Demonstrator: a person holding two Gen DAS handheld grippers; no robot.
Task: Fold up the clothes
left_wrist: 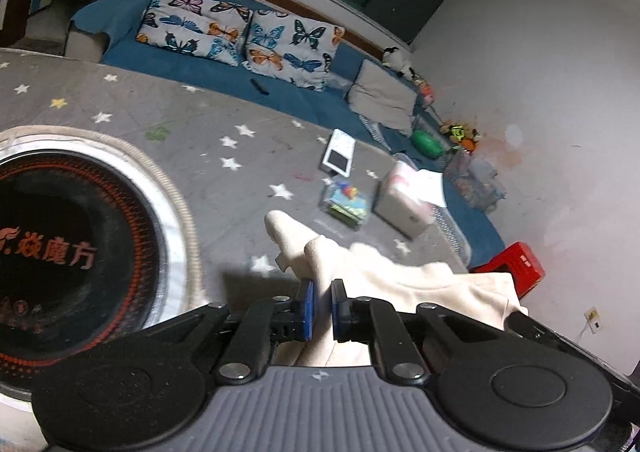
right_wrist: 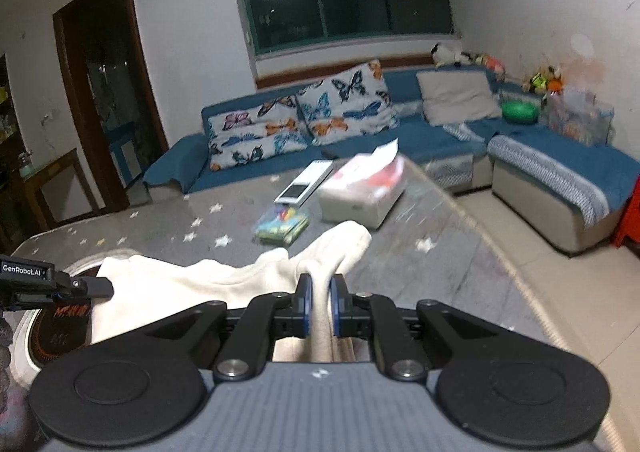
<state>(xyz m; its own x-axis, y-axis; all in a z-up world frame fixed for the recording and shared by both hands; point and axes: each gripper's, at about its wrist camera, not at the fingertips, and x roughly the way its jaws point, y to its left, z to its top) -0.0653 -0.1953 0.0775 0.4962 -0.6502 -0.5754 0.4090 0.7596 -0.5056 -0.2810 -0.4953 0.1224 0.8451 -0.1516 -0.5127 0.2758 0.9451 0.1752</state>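
A cream garment (left_wrist: 384,272) lies bunched on the grey star-patterned tablecloth (left_wrist: 180,132). In the left wrist view my left gripper (left_wrist: 323,304) is shut on a fold of it, the cloth pinched between the blue pads (left_wrist: 307,306). In the right wrist view the same garment (right_wrist: 224,280) spreads to the left, one sleeve-like end reaching forward. My right gripper (right_wrist: 320,300) is shut on another fold of it. The left gripper (right_wrist: 80,286) shows at the far left, at the garment's other edge. The cloth hangs slightly lifted between both grippers.
A round black cooktop with a metal rim (left_wrist: 72,236) is set in the table on the left. Farther off lie a white tissue box (right_wrist: 360,196), a flat white device (right_wrist: 304,184) and a colourful packet (right_wrist: 282,226). A blue sofa (right_wrist: 440,132) stands behind, and the table's right edge (right_wrist: 500,252) drops to the floor.
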